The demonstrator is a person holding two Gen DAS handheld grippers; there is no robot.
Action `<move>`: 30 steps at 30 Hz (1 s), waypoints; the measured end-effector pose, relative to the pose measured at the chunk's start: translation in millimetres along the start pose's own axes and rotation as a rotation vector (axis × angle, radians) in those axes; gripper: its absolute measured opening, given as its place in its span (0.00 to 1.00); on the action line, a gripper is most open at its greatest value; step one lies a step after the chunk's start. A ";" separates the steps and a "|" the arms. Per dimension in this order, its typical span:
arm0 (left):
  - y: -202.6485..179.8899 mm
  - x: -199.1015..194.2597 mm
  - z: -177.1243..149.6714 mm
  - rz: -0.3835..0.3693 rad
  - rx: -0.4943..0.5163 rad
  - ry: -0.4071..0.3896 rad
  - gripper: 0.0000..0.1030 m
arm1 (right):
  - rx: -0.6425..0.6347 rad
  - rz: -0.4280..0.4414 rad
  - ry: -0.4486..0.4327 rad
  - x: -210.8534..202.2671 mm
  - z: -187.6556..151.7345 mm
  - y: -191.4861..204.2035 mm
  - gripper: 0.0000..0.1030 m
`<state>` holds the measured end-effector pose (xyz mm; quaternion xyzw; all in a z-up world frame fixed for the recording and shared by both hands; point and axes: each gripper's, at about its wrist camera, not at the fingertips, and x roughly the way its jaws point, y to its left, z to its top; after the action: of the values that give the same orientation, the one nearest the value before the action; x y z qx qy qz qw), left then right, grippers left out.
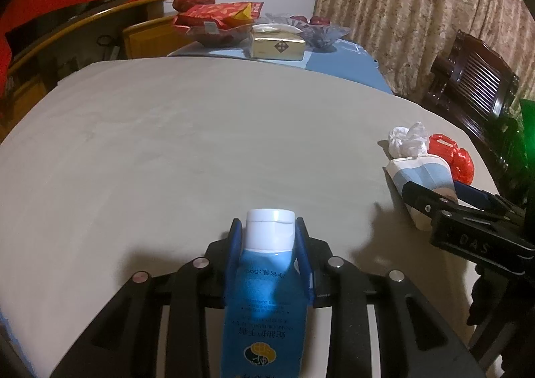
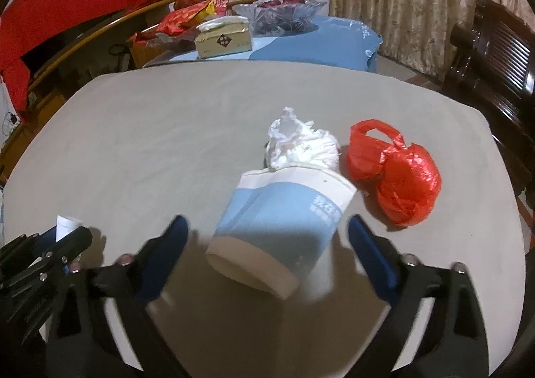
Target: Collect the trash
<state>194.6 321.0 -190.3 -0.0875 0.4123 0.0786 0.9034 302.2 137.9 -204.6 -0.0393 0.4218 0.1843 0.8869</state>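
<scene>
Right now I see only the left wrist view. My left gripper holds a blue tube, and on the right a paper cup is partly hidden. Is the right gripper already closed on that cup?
Observer: No. The right gripper is open, with a finger on each side of the paper cup, not touching it.
Operator: Does the cup stand or lie?
Observer: It lies on its side on the table, its base toward the right gripper.
Operator: What is the white thing at its mouth?
Observer: Crumpled white tissue, spilling out of the cup's mouth.
Operator: And the red bag?
Observer: The red plastic bag lies right of the cup, outside the fingers.
</scene>
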 end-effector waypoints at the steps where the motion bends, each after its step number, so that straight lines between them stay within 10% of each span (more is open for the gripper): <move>1: 0.8 0.2 -0.6 -0.001 -0.002 0.002 0.30 | 0.000 0.005 0.013 1.7 -0.4 0.4 0.73; 10: -3.7 -3.7 -1.2 -0.007 0.003 -0.005 0.30 | -0.015 0.104 0.040 -13.9 -5.6 -1.1 0.57; 30: -72.3 -41.7 -21.1 -0.105 0.059 -0.015 0.30 | -0.043 0.163 -0.005 -104.3 -38.4 -42.4 0.53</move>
<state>167.6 243.1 -165.4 -0.0816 0.4024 0.0195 0.9116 229.2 59.2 -153.2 -0.0233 0.4174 0.2650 0.8689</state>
